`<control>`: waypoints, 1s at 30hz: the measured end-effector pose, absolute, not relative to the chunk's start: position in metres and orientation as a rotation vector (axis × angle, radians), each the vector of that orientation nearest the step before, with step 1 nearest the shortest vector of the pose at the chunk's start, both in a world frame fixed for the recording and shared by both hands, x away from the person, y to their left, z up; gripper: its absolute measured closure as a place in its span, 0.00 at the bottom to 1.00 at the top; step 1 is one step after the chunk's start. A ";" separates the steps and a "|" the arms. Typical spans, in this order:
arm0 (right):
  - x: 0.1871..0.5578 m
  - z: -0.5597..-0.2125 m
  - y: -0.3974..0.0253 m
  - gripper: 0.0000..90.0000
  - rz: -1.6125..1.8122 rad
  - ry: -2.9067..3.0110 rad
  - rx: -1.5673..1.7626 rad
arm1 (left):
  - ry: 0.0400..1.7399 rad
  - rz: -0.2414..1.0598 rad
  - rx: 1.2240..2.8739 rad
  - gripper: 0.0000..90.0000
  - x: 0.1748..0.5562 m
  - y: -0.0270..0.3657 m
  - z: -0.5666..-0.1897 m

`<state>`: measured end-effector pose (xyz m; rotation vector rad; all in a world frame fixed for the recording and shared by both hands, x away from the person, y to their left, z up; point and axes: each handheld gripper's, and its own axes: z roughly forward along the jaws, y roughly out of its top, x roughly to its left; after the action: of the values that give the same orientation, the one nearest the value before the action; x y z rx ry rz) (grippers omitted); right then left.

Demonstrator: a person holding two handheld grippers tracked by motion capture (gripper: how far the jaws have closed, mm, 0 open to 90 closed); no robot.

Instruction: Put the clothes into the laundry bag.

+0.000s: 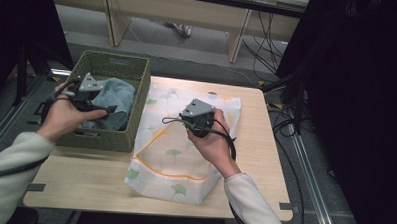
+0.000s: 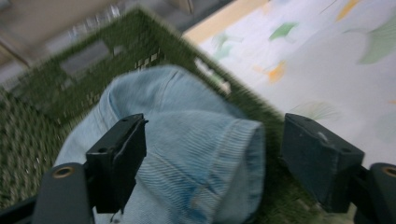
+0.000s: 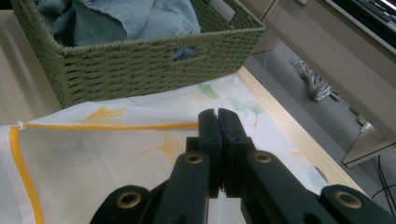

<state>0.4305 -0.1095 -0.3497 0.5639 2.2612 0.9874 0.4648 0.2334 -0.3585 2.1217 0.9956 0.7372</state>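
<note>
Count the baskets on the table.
1. The green woven basket stands at the table's far left, beside the leaf-print bag, with denim inside; the open left gripper straddles that denim.

Pale blue denim garment (image 2: 187, 154) crumpled inside green woven basket (image 1: 137, 97); white leaf-print mesh bag (image 1: 170, 161), orange zipper, flat beside basket.
</note>
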 end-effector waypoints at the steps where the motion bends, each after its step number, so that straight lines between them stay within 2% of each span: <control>1: 0.431 -0.350 -0.109 1.00 0.987 2.261 0.564 | 1.030 0.723 2.137 0.24 0.474 0.235 -0.360; 6: 0.431 -0.347 -0.112 1.00 0.996 2.255 0.562 | 1.147 0.682 2.233 0.23 0.508 0.242 -0.370; 10: 0.432 -0.349 -0.113 1.00 0.993 2.263 0.575 | 1.196 0.560 2.311 0.20 0.522 0.243 -0.381; 16: 0.432 -0.349 -0.113 1.00 0.991 2.264 0.569 | 1.186 0.532 2.353 0.17 0.527 0.240 -0.388; 22: 0.432 -0.350 -0.113 1.00 0.990 2.266 0.569 | 1.137 0.514 2.295 0.17 0.522 0.233 -0.377; 30: 0.431 -0.350 -0.112 1.00 0.994 2.267 0.572 | 1.138 0.486 2.520 0.16 0.535 0.221 -0.403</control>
<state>0.4311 -0.1123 -0.3496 0.5724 2.2669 0.9943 0.5354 0.2208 -0.4028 2.5204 1.1376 0.4858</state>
